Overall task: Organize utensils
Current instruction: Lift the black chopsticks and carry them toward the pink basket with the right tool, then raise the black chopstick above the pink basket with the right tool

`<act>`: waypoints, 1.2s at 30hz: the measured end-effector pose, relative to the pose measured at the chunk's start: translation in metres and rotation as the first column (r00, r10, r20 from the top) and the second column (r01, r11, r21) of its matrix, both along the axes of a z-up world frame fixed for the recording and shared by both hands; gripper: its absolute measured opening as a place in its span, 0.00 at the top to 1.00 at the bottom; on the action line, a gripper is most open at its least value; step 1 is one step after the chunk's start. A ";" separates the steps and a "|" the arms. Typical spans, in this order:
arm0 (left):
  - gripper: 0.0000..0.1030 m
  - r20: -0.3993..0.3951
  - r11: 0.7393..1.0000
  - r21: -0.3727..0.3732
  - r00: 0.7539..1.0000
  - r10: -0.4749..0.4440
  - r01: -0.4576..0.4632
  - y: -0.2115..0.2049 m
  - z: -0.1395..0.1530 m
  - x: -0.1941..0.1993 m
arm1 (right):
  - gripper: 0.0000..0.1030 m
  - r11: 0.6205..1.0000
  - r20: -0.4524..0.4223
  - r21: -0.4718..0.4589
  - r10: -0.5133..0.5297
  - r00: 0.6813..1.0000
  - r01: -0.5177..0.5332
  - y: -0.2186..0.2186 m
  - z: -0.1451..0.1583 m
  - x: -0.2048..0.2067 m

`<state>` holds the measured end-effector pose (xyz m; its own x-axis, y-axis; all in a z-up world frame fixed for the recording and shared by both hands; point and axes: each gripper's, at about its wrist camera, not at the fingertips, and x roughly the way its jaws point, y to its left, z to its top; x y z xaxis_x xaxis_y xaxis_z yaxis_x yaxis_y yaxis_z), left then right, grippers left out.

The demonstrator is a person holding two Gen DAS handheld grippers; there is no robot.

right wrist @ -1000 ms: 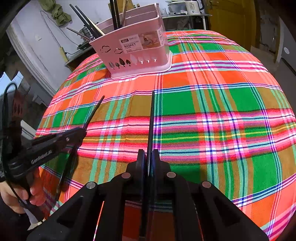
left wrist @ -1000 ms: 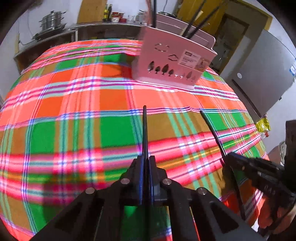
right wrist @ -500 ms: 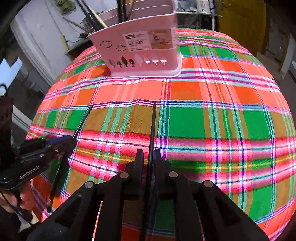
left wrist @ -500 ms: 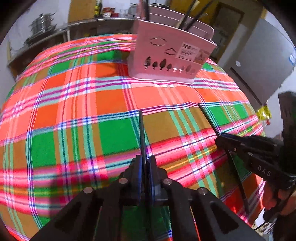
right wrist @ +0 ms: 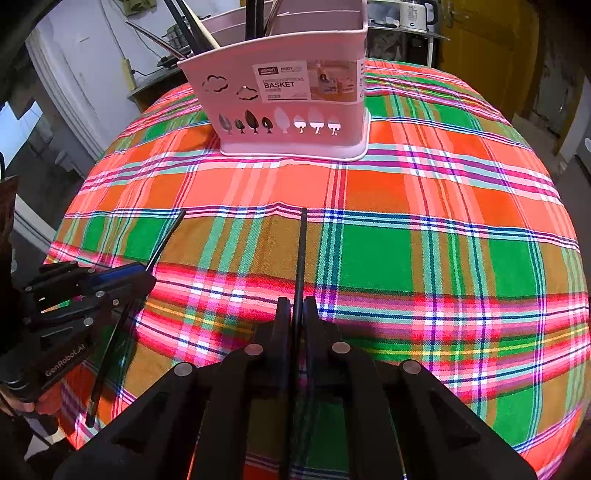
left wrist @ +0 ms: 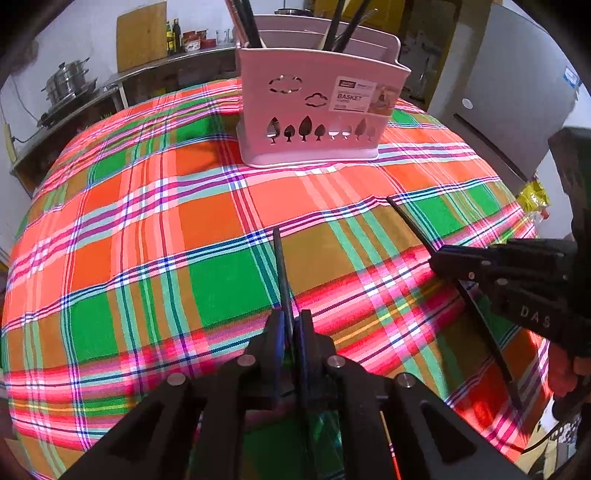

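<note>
My left gripper [left wrist: 291,317] is shut on a black chopstick [left wrist: 280,266] that points forward over the plaid tablecloth. My right gripper [right wrist: 297,306] is shut on a second black chopstick [right wrist: 301,251], also pointing forward. Each gripper shows in the other's view: the right one [left wrist: 436,260] with its chopstick [left wrist: 410,225], the left one [right wrist: 149,275] with its chopstick [right wrist: 166,236]. A pink utensil basket [left wrist: 314,110] stands ahead on the table, also in the right wrist view [right wrist: 288,107], with several dark chopsticks upright in it.
The round table [left wrist: 129,229] carries a bright plaid cloth. A counter with steel pots [left wrist: 70,83] and bottles is behind on the left. A grey fridge [left wrist: 517,96] stands to the right. A kettle [right wrist: 417,14] sits on a shelf behind the basket.
Both grippers have moved forward toward the pink basket, which now looks larger and closer in both views. Each keeps its chopstick clamped.
</note>
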<state>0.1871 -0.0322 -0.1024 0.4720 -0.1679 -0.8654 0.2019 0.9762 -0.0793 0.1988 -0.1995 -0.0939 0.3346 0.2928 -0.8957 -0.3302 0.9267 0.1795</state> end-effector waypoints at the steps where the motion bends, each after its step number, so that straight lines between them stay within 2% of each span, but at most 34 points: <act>1: 0.93 -0.005 1.000 -0.003 1.000 -0.002 0.002 0.000 0.000 0.001 | 0.95 1.000 -0.003 0.003 0.000 1.000 0.000 -0.001 0.001 0.000; 5: 0.94 -0.015 0.999 -0.033 1.000 -0.018 0.018 0.001 0.004 0.001 | 0.95 1.000 -0.001 0.022 -0.006 1.000 0.006 -0.003 0.005 0.001; 12: 0.95 0.027 0.995 -0.091 0.999 -0.035 0.037 0.003 0.032 -0.004 | 0.95 0.998 0.047 0.059 -0.004 0.999 0.002 -0.005 0.029 -0.001; 21: 0.95 0.128 0.988 -0.146 0.991 -0.039 0.058 0.012 0.090 -0.007 | 0.95 0.992 0.139 0.122 -0.028 0.990 0.011 -0.014 0.077 -0.003; 29: 0.95 0.212 0.982 -0.172 0.977 -0.033 0.071 0.018 0.135 -0.010 | 0.95 0.988 0.232 0.153 -0.038 0.972 0.002 -0.016 0.119 -0.005; 36: 0.95 0.243 0.980 -0.178 0.969 -0.040 0.085 0.016 0.154 -0.010 | 0.95 0.985 0.280 0.172 -0.046 0.959 -0.003 -0.017 0.140 -0.006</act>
